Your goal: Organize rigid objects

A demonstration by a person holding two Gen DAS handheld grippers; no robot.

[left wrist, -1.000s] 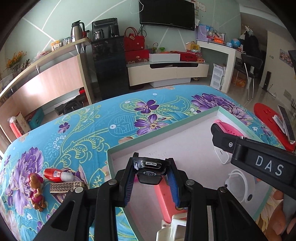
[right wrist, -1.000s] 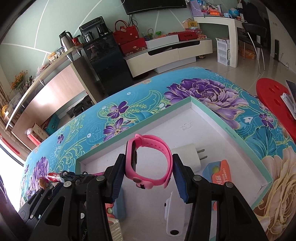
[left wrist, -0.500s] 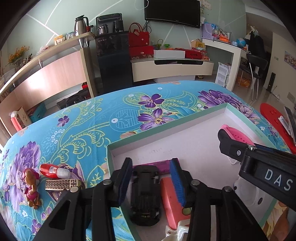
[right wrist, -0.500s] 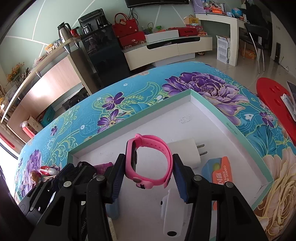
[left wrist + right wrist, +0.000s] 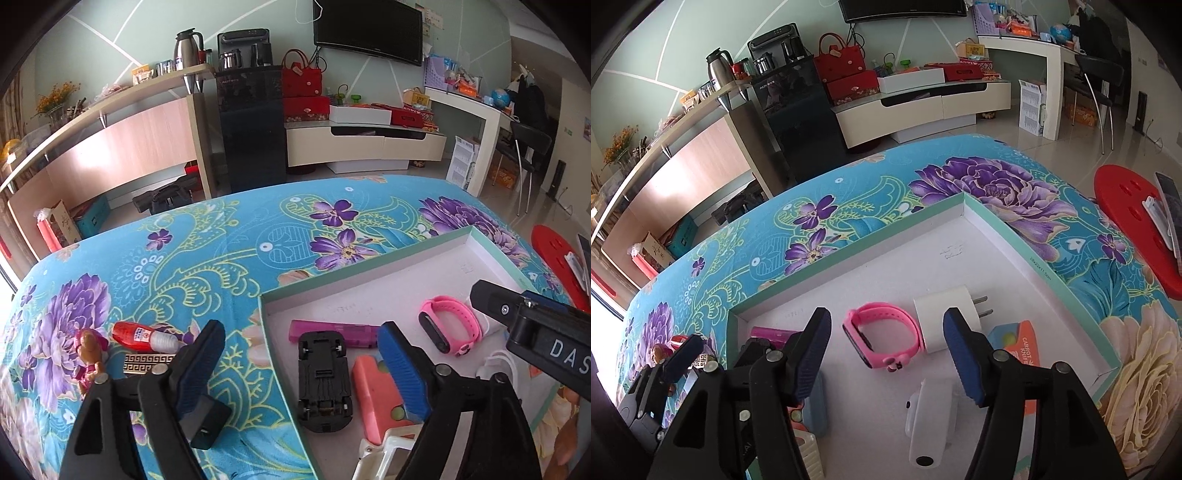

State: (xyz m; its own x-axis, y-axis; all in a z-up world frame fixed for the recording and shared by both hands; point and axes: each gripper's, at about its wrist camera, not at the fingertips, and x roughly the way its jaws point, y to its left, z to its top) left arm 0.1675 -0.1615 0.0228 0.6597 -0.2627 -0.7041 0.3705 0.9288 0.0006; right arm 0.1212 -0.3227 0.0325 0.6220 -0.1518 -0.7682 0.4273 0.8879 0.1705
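A shallow white box with a mint rim [image 5: 369, 266] lies on the flowered cloth. A black toy car [image 5: 324, 380] rests upside down on the box floor. My left gripper [image 5: 303, 328] stands above it with its jaws opening wide and the pads clear of the car. In the right wrist view the pink watch [image 5: 886, 334] lies on the box floor [image 5: 923, 258]. My right gripper [image 5: 886, 315] straddles it, jaws opening, and neither pad touches the band. A white charger plug [image 5: 945, 317] sits right beside the watch.
In the box lie a purple tube [image 5: 332, 332], a salmon case [image 5: 373, 398], a white device [image 5: 931, 424] and an orange card [image 5: 1023, 350]. Left of the box are a red bottle [image 5: 144, 336], a figurine [image 5: 88, 354] and a patterned bar [image 5: 147, 363]. A red stool [image 5: 1134, 221] stands right.
My left gripper let go of the toy car, which now lies upside down in the box. My right gripper released the pink watch onto the box floor. Both jaws spread.
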